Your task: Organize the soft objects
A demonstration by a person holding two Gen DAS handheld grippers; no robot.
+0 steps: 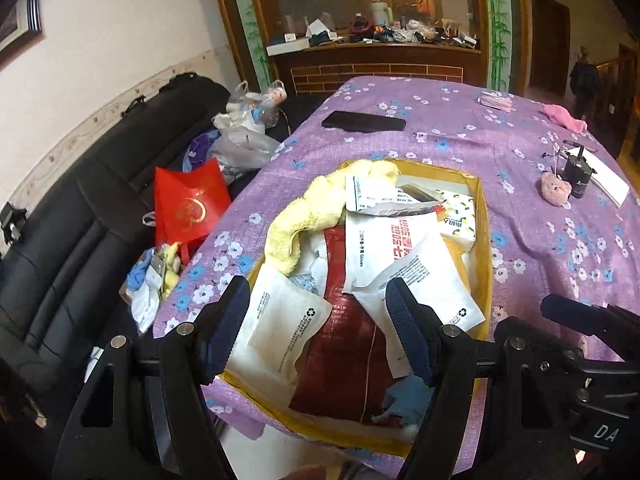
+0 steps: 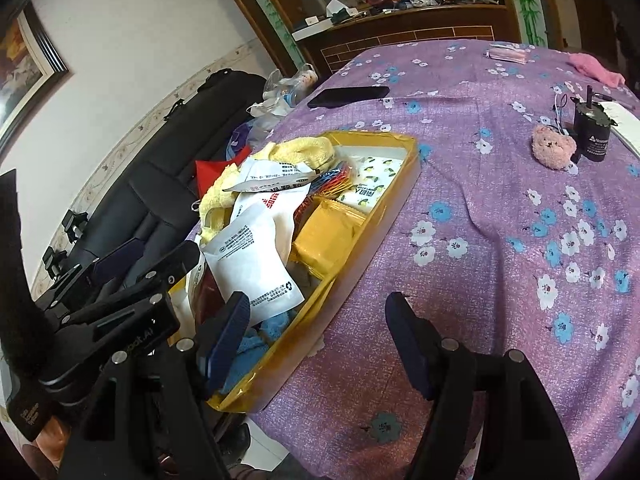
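A pink plush bear (image 2: pixel 553 147) and black phone (image 2: pixel 348 96) lie on the desk (image 2: pixel 500 220) beyond the crowded yellow box (image 2: pixel 394 200). Left tool (image 1: pixel 318 330) hangs wide open over its packets, empty. Right tool (image 2: pixel 316 342) gapes empty beside it.

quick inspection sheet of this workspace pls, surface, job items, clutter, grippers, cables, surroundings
surface: table under a purple flowered cloth, wrinkled.
job's things: yellow box near the table's edge, piled with a yellow towel, white pouches, a dark red bag and a blue cloth. Pink plush bear and pink cloth lie outside it.
clutter: black phone, black cylindrical device, pink packet.
grippers: left gripper open above the box, nothing between the jaws; right gripper open over the box's near rim, empty.
cables: thin wires by the black device.
surroundings: black sofa with a red bag and plastic bags; cluttered wooden counter behind.
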